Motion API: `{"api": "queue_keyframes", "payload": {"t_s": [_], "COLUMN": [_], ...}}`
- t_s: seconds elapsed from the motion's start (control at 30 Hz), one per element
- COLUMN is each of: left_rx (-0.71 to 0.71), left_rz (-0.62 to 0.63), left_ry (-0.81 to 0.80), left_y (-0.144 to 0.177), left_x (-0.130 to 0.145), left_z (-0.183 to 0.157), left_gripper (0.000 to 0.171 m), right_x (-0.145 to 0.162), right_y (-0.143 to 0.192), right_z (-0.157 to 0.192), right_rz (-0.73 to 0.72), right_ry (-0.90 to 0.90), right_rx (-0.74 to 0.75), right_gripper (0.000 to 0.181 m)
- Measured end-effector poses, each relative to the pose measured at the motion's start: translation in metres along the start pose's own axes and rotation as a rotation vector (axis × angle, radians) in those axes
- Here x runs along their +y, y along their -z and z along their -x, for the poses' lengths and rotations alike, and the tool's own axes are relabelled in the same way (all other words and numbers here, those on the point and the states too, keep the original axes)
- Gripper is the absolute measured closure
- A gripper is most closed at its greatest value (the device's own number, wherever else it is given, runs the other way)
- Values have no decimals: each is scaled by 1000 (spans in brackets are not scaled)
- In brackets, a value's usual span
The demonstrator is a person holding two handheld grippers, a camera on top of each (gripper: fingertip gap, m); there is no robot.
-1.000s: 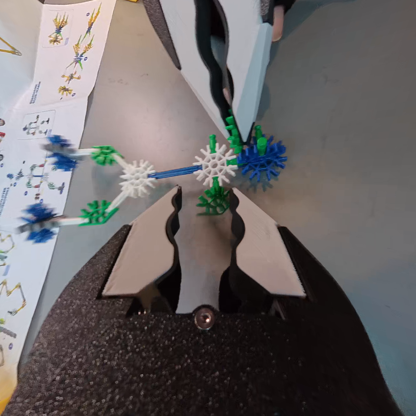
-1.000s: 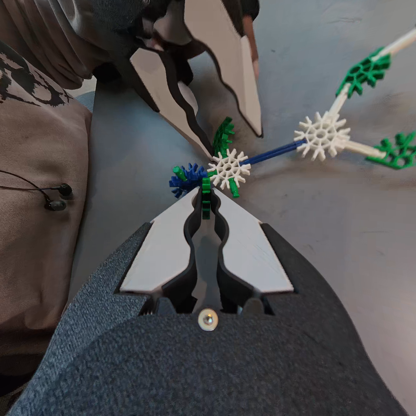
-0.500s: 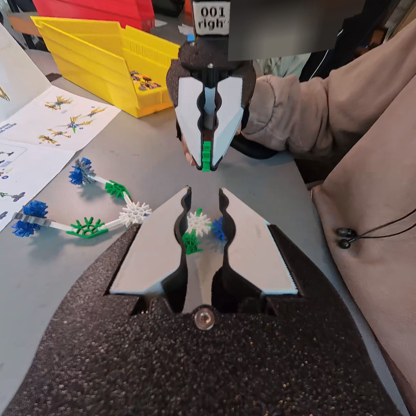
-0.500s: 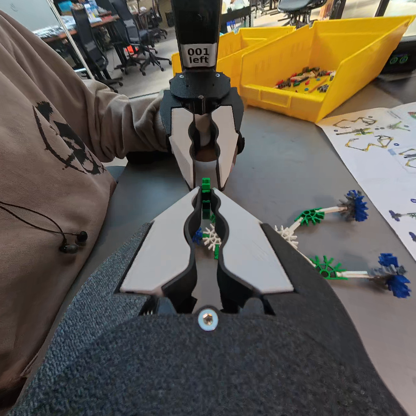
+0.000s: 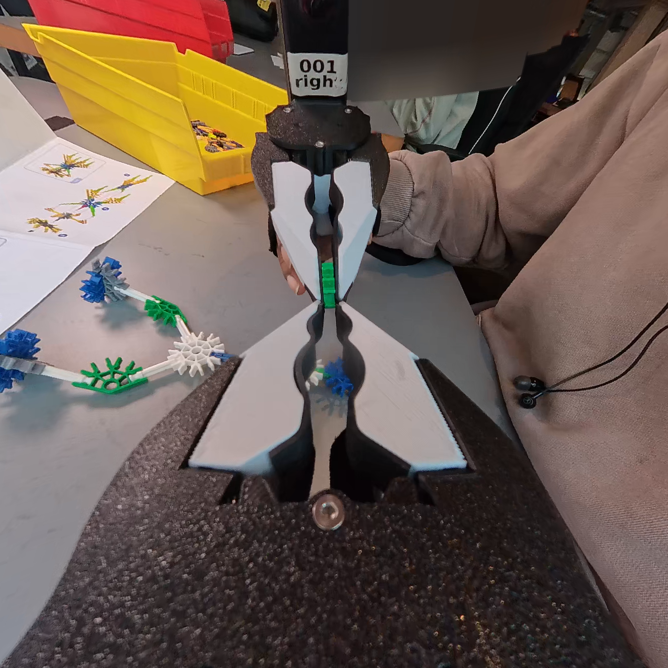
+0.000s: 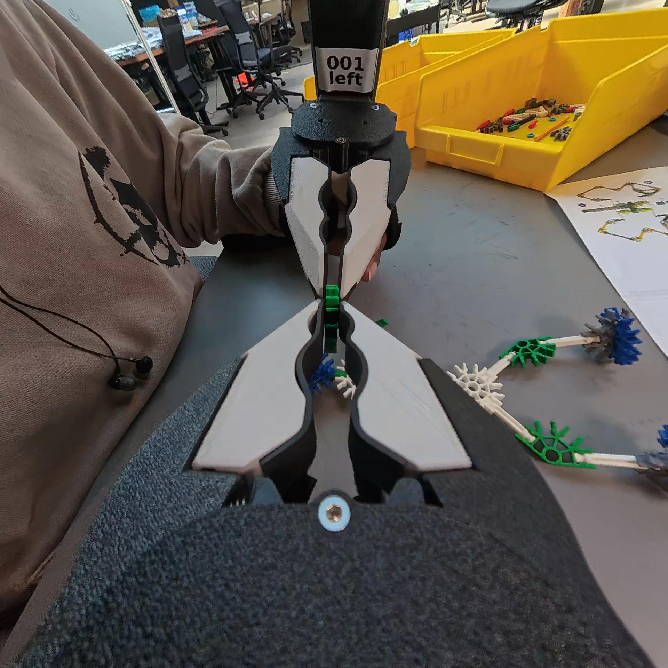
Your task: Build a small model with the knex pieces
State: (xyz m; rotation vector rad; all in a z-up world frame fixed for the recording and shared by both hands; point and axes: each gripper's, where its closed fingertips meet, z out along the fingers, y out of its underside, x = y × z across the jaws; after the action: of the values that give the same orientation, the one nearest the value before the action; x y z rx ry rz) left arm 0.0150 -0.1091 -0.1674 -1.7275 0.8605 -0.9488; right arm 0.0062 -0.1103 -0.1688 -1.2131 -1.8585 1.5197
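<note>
My right gripper (image 6: 330,307) is shut on a small green connector (image 6: 331,334) and holds it above the grey table (image 6: 470,260). My left gripper (image 5: 329,306) faces it tip to tip, with its jaws closed on the other end of the same connector (image 5: 328,282). Below, between the fingers, I see a blue connector (image 5: 338,377) and part of a white one. A rod-and-connector model lies on the table with a white snowflake hub (image 5: 197,352), green connectors (image 5: 110,376), and blue and grey ends (image 5: 101,280). It also shows in the right wrist view (image 6: 475,388).
Yellow bins (image 5: 144,108) with loose parts stand at the back, also seen in the right wrist view (image 6: 542,108). A red bin (image 5: 126,21) is behind them. Printed instruction sheets (image 5: 72,202) lie beside the model. The person's brown sleeves and torso (image 6: 90,180) border the table's near edge. Less than 4 cm separates the two grippers' tips.
Both grippers have risen from the model on the table. The right one carries the green connector up. The left gripper, open half a second ago, has closed onto the connector's free end.
</note>
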Motion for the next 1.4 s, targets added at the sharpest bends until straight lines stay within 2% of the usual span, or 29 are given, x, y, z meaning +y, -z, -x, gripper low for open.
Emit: {"api": "queue_keyframes", "payload": {"t_s": [0.07, 0.13, 0.27, 0.37, 0.5, 0.6, 0.73, 0.8, 0.9, 0.97, 1.03, 1.1, 1.17, 1.2, 1.23, 1.27, 1.33, 1.4], "left_rx": [-20, -53, -174, -339, -623, -851, -1176, -1369, -1646, -1777, -1868, -1896, -1874, -1868, -1854, -1841, -1785, -1691], "left_rz": [18, 15, -39, -89, -176, -262, -303, -291, -340, -382, -377, -286, -249, -236, -231, -247, -301, -313], "left_ry": [-4, -5, 5, -18, -69, -110, -207, -239, -237, -167, -56, 111, 236, 280, 320, 333, 283, 201], "left_y": [-1, 1, 16, 38, 84, 131, 205, 256, 351, 413, 465, 501, 520, 526, 529, 529, 516, 486], "left_x": [3, 3, -6, -14, -32, -49, -65, -72, -81, -72, -51, -15, 16, 28, 37, 39, 27, 5], "left_z": [3, 9, 34, 61, 97, 116, 129, 128, 105, 86, 72, 70, 69, 68, 66, 65, 65, 72], "left_gripper": [166, 166, 166, 166, 166, 166, 165, 165, 166, 166, 166, 166, 166, 162, 149, 141, 137, 137], "right_x": [3, 2, -11, -20, -11, -4, -11, -20, -18, -17, -17, -16, -14, -13, -12, -12, -11, -11], "right_y": [0, 2, 19, 37, 57, 69, 84, 92, 96, 97, 97, 96, 92, 91, 90, 88, 87, 86], "right_z": [-4, -12, -27, -43, -67, -82, -89, -87, -86, -83, -83, -82, -82, -82, -82, -82, -82, -83], "right_rz": [10, -6, -90, -142, -80, -62, -168, -220, -246, -246, -234, -228, -213, -203, -197, -191, -182, -181], "right_ry": [5, -9, -28, -24, 33, 103, 192, 232, 212, 215, 233, 235, 238, 242, 247, 250, 253, 244], "right_rx": [23, 58, 135, 228, 361, 456, 557, 596, 598, 589, 597, 590, 585, 584, 585, 585, 588, 588], "right_gripper": [174, 156, 138, 126, 117, 124, 136, 144, 146, 147, 149, 151, 153, 153, 153, 154, 154, 154]}}
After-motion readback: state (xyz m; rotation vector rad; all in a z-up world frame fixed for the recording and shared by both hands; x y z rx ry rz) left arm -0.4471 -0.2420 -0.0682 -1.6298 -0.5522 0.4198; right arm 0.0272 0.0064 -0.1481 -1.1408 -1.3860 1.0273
